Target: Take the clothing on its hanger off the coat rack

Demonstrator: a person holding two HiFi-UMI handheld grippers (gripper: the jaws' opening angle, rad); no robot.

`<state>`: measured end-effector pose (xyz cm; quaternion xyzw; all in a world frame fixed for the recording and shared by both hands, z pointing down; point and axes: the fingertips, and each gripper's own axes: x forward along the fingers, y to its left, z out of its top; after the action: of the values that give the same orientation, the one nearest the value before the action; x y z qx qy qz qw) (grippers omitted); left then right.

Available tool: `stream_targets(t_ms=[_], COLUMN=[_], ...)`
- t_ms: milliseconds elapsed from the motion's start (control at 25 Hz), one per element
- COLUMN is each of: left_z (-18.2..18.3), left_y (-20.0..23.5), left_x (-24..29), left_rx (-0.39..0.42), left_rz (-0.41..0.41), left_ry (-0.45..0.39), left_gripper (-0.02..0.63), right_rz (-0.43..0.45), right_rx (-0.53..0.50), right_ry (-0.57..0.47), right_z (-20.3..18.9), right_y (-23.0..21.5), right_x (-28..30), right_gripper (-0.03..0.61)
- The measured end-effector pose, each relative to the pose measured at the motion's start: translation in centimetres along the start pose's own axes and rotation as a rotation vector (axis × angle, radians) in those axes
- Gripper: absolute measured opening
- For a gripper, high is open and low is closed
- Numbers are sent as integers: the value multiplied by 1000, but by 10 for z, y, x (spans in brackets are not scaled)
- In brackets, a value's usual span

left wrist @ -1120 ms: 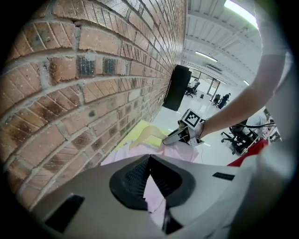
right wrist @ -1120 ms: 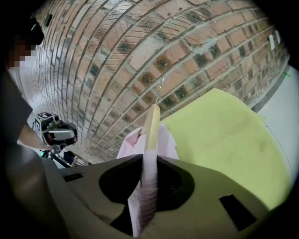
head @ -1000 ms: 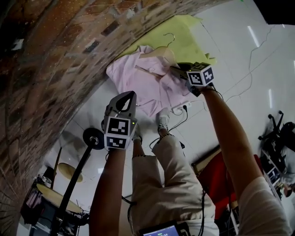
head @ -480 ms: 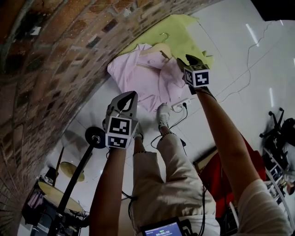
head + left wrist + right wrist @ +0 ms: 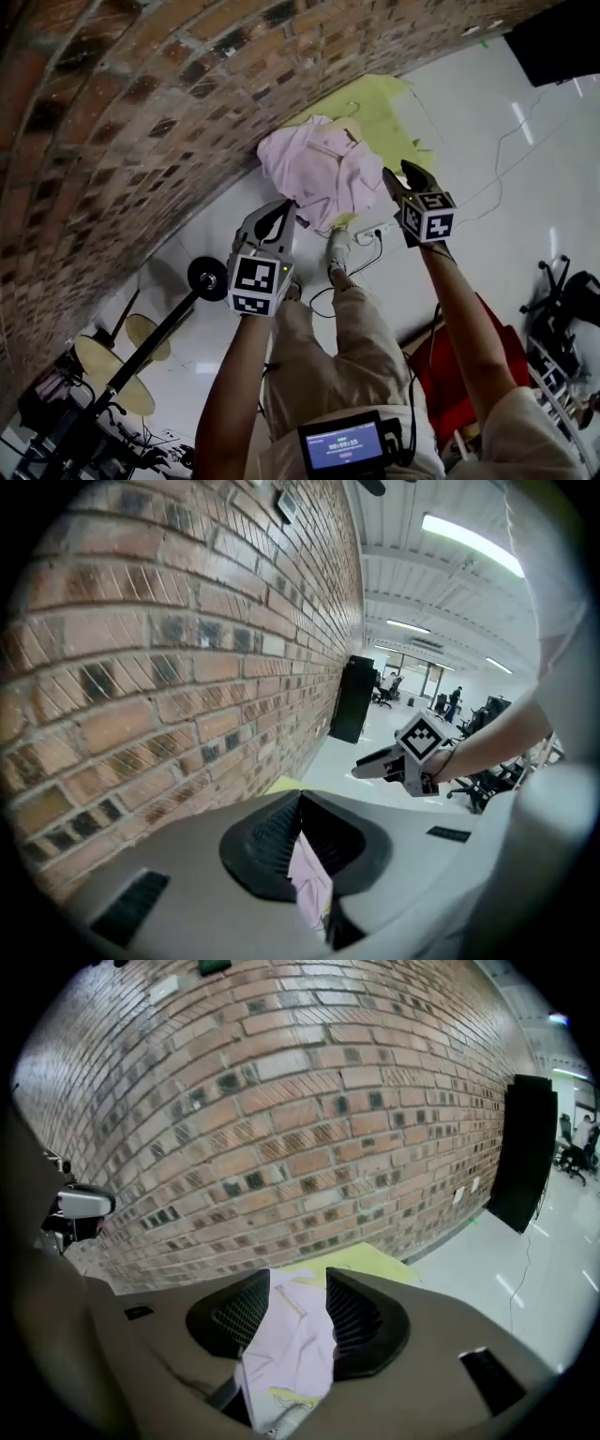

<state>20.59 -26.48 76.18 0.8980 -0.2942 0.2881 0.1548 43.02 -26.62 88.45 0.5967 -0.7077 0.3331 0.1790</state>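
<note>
A pink shirt on a wooden hanger lies crumpled on a yellow sheet on the floor, at the foot of the brick wall. Both grippers hang well above it. My left gripper is shut, its tips meeting, and the shirt shows far below through the slot behind them. My right gripper has just been opening its jaws and stands open with nothing between them. In the right gripper view, the shirt lies beyond the gap of that gripper.
The brick wall curves along the left. A black stand with a round knob and cymbals stand at lower left. A white power strip with cables lies by the person's shoe. A red object sits right.
My right gripper let go of the hanger, opened and rose away from the shirt. The left gripper rose too, still shut. The shirt stays on the yellow sheet.
</note>
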Motion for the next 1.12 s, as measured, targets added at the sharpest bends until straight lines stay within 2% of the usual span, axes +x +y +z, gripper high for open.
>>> stream_targets(t_ms=[240, 520, 760, 880, 1120], left_z=[44, 59, 54, 43, 6], left_y=[-10, -7, -2, -14, -16], left_x=[-153, -321, -468, -545, -684], left_rx=[-69, -90, -148, -158, -190], left_rz=[83, 172, 285, 340, 505], left_ry=[-97, -210, -333, -394, -518], left_gripper=[12, 12, 12, 12, 12], right_rz=[86, 170, 270, 325, 455], right_rx=[-78, -191, -289, -317, -434], right_ry=[-90, -191, -238, -251, -311], right_z=[77, 152, 175, 174, 184], right_y=[115, 250, 373, 435, 567], right_x=[-117, -216, -289, -342, -420], right_gripper=[178, 183, 183, 183, 181])
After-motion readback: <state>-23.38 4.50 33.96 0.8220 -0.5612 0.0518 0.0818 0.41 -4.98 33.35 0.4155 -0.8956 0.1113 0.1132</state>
